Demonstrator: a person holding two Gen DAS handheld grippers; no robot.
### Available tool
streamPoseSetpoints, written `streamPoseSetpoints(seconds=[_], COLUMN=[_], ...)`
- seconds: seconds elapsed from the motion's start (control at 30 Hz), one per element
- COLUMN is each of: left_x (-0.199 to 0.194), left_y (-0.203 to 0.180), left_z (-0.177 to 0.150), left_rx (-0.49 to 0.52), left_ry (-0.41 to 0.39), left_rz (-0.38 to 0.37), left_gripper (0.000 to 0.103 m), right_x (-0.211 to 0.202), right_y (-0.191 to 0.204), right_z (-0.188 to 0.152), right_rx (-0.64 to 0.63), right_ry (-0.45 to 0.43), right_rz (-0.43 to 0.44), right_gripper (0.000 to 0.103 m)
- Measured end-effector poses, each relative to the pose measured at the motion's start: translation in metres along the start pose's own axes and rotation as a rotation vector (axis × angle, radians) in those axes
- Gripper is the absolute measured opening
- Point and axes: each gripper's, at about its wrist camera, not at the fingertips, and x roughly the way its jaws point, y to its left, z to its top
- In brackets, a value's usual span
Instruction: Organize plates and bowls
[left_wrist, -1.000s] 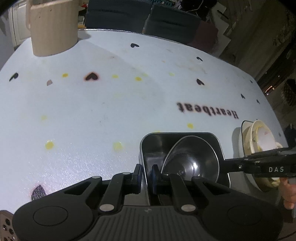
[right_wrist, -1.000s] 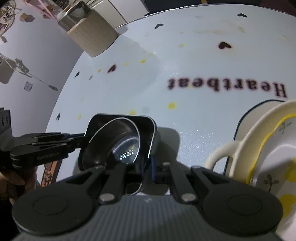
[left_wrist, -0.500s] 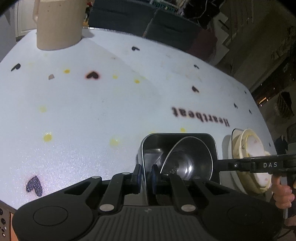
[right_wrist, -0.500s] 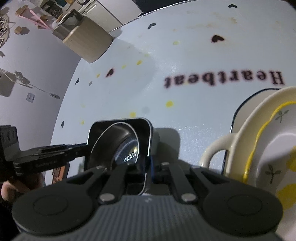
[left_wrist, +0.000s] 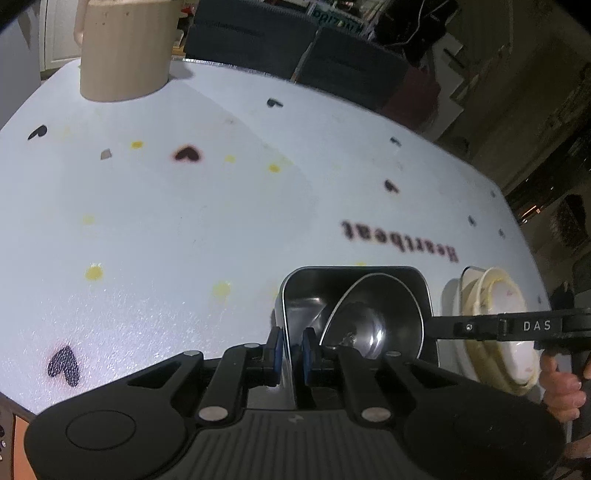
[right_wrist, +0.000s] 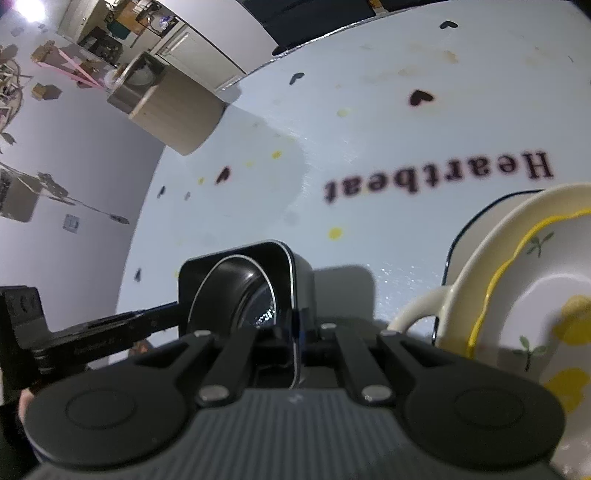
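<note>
Carrying the square steel container (left_wrist: 354, 291) with both tongs: my left gripper (left_wrist: 290, 349) is clamped on its near wall, my right gripper (right_wrist: 295, 332) pinched on the opposite wall. A round steel bowl (left_wrist: 373, 325) leans tilted inside, between the two grips. The stacked cream plates (right_wrist: 517, 295) lie just beyond my right tongs. I judge both hands should stay level and move together, lest the bowl slide.

bare tabletop (left_wrist: 184, 229) ahead, stacked plates (left_wrist: 495, 325) right
</note>
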Motion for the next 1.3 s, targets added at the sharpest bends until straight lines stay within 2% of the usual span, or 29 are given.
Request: streamPoseSetpoints(seconds=[0.13,0.37,0.53,0.67,0.97,1.3], left_x=[0.002,0.002,0.007,0.002,-0.002,-0.027], left_y=[0.009,0.017,0.016,0.016,0.018,0.008], left_z=[0.001,0.002,-0.002,-0.002,-0.001,0.005], left_rx=[-0.011,-0.017,0.0,-0.006,-0.041,-0.074], left_ry=[0.003,0.005,0.034,0.014,0.004,-0.102], left_rz=[0.017,0.02,0.03,0.013,-0.007,-0.049], left_gripper=[0.011,0.011,0.011,0.011,0.011,0.01], right_x=[0.013,0.03,0.031,0.029,0.021,0.006], right_y=[0.004,0.015,0.014,0.01,0.01,0.006], right_z=[-0.001,-0.001,-0.002,-0.006,-0.007,-0.003], right_rx=[-0.016,-0.045,-0.047,-0.057,-0.062,-0.021], right_ry=[0.011,0.012,0.004,0.027,0.016,-0.022], right_rz=[-0.034,-0.039,-0.028,-0.024,-0.018,0.016], right_gripper=[0.004,0.005,0.006,0.009,0.006,0.005])
